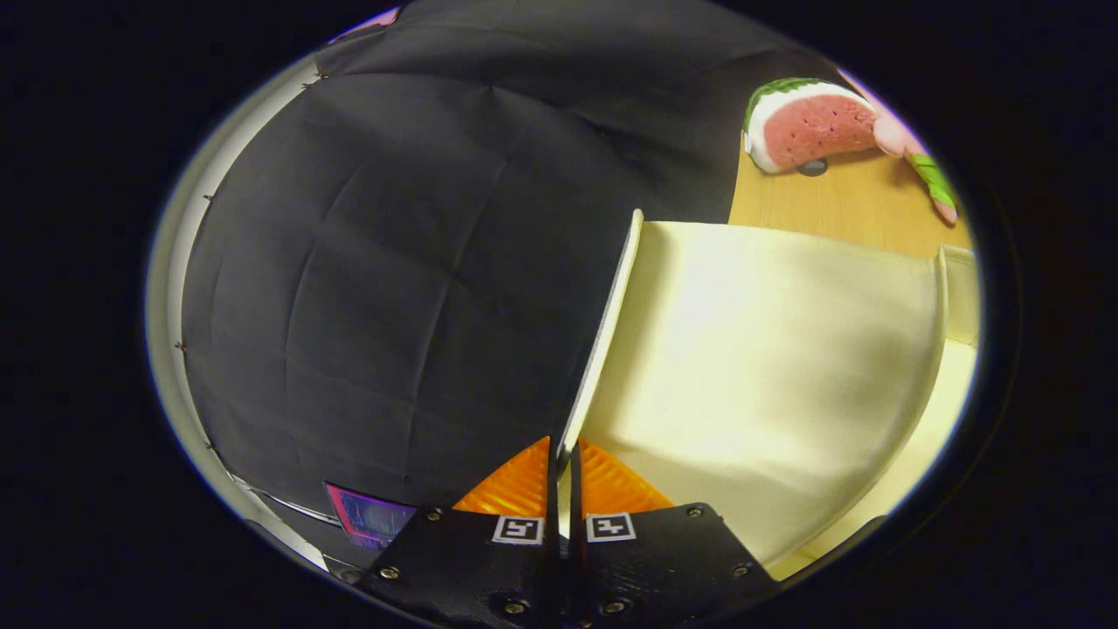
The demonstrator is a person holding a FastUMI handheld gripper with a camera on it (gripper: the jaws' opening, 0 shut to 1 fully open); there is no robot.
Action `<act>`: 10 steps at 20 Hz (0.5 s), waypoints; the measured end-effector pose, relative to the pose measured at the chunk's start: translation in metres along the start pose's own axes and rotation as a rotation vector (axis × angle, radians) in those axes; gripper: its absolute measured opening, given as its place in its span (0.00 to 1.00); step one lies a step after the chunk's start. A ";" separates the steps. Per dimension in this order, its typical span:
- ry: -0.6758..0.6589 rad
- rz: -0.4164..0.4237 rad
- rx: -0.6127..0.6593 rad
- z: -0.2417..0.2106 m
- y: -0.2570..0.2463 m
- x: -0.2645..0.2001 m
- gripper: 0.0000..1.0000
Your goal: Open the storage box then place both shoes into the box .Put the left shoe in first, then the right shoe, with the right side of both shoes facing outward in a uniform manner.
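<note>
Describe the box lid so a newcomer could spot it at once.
Start at the wooden table where a watermelon plush lies. Nearer stands the cream lid, its thin edge pinched by the hand-held gripper. It is the large pale flat panel.

Dim fisheye view, glare on pale lid (pixel 769 349), warped edges.

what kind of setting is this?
Likely a staged recording booth, not a lived-in room: black cloth wall, wooden table with a watermelon plush, and the gripper shut on the cream box lid.
</note>
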State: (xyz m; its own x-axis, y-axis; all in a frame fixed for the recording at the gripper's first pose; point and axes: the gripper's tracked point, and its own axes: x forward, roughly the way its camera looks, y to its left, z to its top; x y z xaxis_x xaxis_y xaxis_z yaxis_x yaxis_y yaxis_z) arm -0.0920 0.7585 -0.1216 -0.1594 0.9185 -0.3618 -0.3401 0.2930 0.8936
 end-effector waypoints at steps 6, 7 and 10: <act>-0.020 -0.024 -0.091 0.013 0.001 -0.005 0.25; -0.021 -0.011 -0.095 0.010 0.009 -0.011 0.25; -0.051 -0.011 -0.123 0.012 0.012 -0.046 0.25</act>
State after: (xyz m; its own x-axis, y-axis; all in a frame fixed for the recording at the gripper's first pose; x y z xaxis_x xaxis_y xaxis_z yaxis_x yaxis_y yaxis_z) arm -0.0774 0.7225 -0.0911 -0.1083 0.9286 -0.3549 -0.4532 0.2717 0.8490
